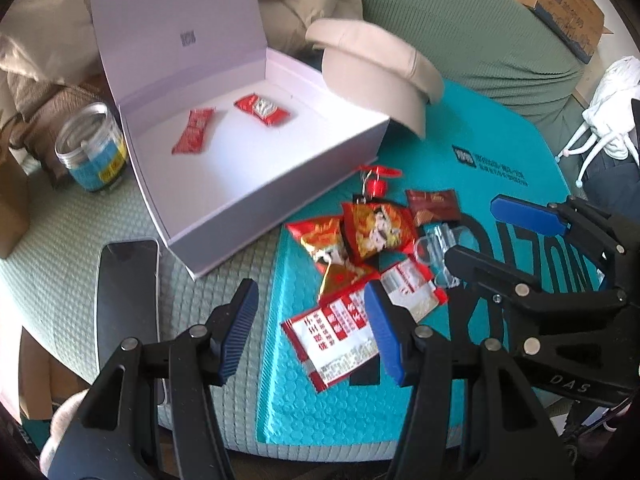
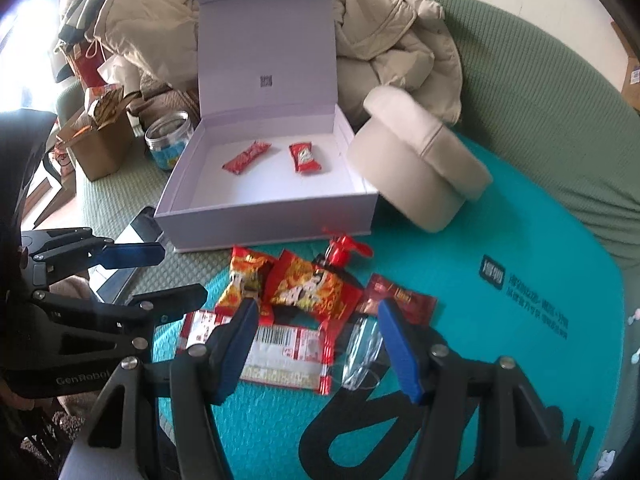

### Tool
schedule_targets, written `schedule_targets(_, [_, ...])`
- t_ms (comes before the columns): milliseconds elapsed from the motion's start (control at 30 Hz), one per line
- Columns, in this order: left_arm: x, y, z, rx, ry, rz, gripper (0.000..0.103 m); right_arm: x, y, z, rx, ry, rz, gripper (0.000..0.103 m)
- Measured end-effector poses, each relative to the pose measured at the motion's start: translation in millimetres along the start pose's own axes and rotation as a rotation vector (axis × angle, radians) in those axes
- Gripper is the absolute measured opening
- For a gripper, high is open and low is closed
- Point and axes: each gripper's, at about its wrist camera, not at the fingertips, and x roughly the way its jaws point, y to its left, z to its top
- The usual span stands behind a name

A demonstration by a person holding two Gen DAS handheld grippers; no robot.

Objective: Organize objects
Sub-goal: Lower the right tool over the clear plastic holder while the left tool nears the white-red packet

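We see the open white box (image 2: pixel 264 208) with two red packets (image 2: pixel 246 157) inside; before it, our left gripper (image 1: pixel 312 332) and right gripper (image 2: pixel 320 344) stand released.

The white box (image 2: pixel 264 208) stands open from above, its raised lid (image 2: pixel 266 44) walling the far side and two red packets (image 2: pixel 276 156) lying on a mostly bare floor. A beige cap (image 2: pixel 420 160) crowds its right corner. A jar (image 2: pixel 168 140) and phone (image 1: pixel 128 292) flank its left. Snack packets (image 2: pixel 296 300) clutter the teal mailer (image 2: pixel 520 300) before it.
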Motion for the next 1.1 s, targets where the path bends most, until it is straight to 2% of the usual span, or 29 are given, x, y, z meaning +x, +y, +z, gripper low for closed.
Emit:
schedule_targets(467, [31,-5,-19,-0.017,0.064,-0.034,0.054,30,-13,-29,0.065,0.07,0.057,0.063])
schedule_targets(633, [37,-2,-21,-0.055,0.053,-0.02,0.054,40,-24,-37,0.112,0.085,0.058,0.063])
schedule_targets(900, [46,-3,-12,-0.07,0.043,-0.047,0.054,55,-43,-41,0.171,0.091,0.068,0.063])
schedule_targets(1100, [55,-3,0,-0.066,0.046,-0.047,0.054,62,-51,-36,0.169,0.087,0.055,0.063])
